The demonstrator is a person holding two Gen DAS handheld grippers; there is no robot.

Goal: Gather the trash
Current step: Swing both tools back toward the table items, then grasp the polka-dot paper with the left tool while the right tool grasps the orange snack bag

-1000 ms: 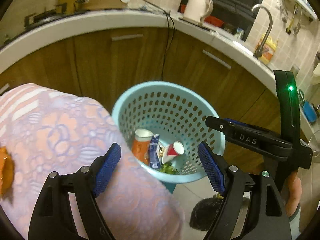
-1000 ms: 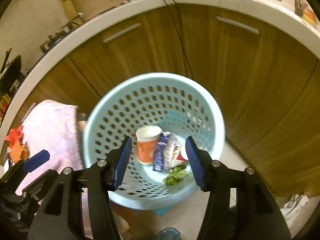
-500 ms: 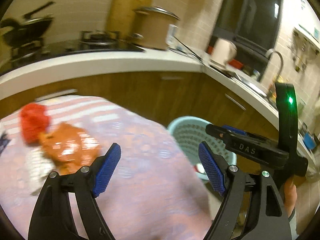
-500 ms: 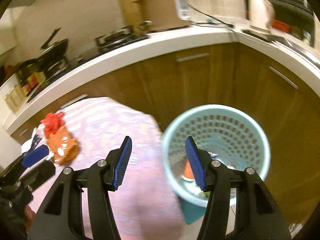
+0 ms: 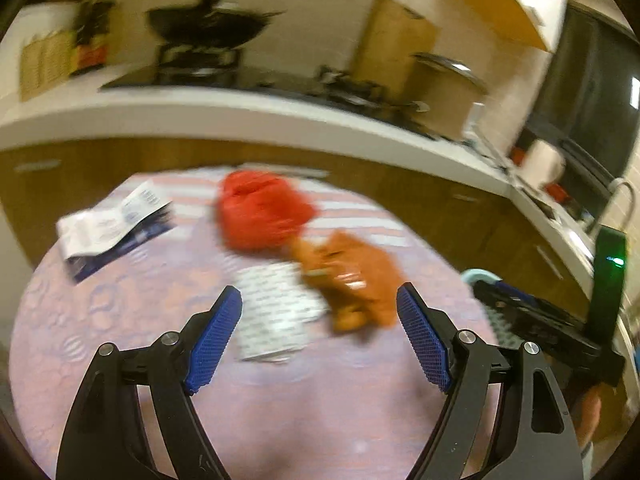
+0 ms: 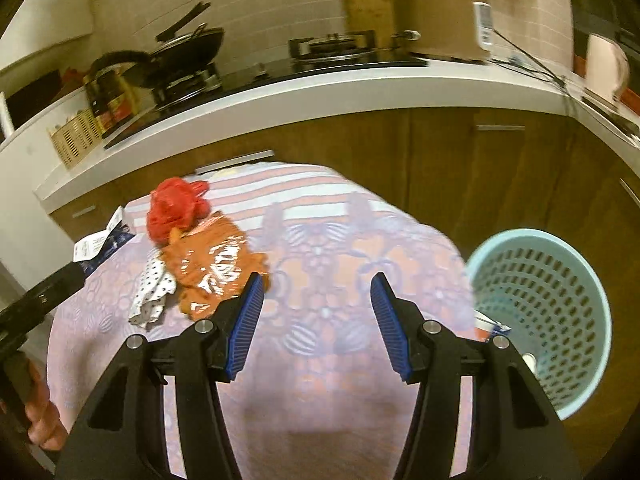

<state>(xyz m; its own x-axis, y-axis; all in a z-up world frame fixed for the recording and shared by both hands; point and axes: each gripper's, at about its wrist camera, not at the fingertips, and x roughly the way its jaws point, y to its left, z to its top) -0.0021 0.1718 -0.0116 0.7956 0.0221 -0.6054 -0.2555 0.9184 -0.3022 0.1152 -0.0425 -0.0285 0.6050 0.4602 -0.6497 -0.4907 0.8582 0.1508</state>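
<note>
On a round table with a pink patterned cloth (image 6: pixel 320 256) lie a crumpled red bag (image 6: pixel 176 208), an orange wrapper (image 6: pixel 212 268), a dotted white paper (image 6: pixel 152 292) and a blue-and-white packet (image 6: pixel 100 244). The left wrist view shows the same red bag (image 5: pixel 260 212), orange wrapper (image 5: pixel 352 280), dotted paper (image 5: pixel 276 312) and packet (image 5: pixel 112 228), blurred. My left gripper (image 5: pixel 320 336) hangs open above the cloth, just short of the paper and wrapper. My right gripper (image 6: pixel 316 320) is open over bare cloth, right of the wrapper. The light blue perforated bin (image 6: pixel 548 312) stands to the right of the table.
A white counter (image 6: pixel 320 92) on wooden cabinets curves behind the table. It carries a stove with a black pan (image 6: pixel 188 48), a rice cooker (image 6: pixel 440 16) and a kettle (image 6: pixel 604 64). A hand (image 6: pixel 36 420) on the other gripper's handle shows at lower left.
Both grippers have swung left and up, away from the bin and over the table. The bin has slid to the right edge and the trash on the cloth has come into view.
</note>
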